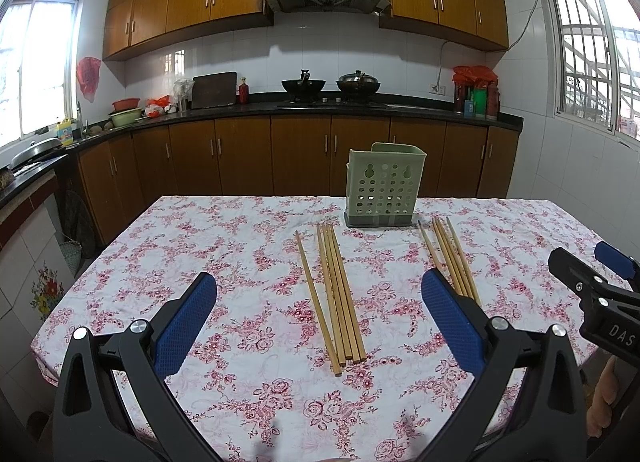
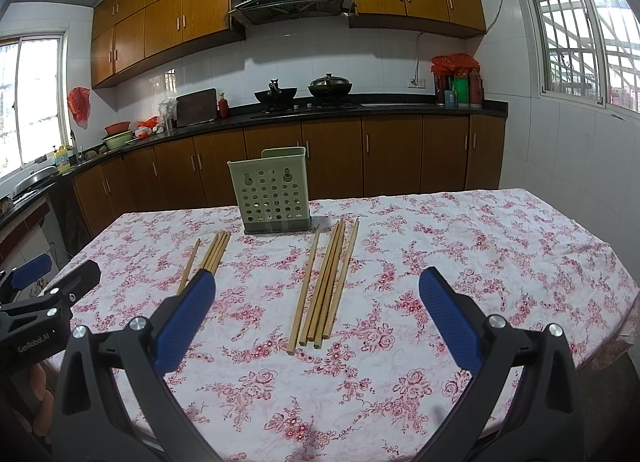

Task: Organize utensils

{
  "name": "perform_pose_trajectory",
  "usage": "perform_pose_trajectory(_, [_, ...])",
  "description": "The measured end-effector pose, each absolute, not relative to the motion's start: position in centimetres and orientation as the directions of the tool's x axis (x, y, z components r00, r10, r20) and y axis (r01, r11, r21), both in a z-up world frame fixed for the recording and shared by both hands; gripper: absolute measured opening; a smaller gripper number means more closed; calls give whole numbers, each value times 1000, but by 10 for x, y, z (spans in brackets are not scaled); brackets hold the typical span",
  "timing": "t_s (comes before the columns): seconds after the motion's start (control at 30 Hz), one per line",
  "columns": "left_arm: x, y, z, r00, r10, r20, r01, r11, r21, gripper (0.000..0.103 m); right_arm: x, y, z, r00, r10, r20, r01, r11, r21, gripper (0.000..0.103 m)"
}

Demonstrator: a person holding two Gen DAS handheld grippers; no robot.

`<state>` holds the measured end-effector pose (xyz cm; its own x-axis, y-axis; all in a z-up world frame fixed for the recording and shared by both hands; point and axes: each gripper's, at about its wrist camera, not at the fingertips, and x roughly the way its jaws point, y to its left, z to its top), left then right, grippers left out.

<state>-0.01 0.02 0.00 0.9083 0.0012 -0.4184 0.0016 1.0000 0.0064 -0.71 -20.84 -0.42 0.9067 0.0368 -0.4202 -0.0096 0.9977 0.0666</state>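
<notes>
Both tongs hover released above the floral tablecloth (image 1: pixel 240 382): left gripper (image 1: pixel 318 302) spread wide over one bundle of chopsticks (image 1: pixel 338 298), right gripper (image 2: pixel 316 302) spread over a second bundle (image 2: pixel 324 286). Each bundle lies flat, its long axis running away from the cameras toward the green perforated holder (image 1: pixel 384 186), which stands upright beyond them; its contents cannot be seen.

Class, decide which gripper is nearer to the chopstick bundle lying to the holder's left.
Left. The left gripper lines up directly before that left chopstick bundle; the right gripper faces the other bundle, further right.
</notes>
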Motion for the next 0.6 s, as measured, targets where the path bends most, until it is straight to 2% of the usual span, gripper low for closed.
perform_pose_trajectory(0.43, [0,0,-2,905,3,-425,-1,1000,4,101,-7,-207,-6,904,38,-426,-8,997,72,99])
perform_pose_trajectory(0.6, [18,8,-20,874,16,-485,-21,1000,-6,101,8,-216,-14,881,27,-473,14,996,84,99])
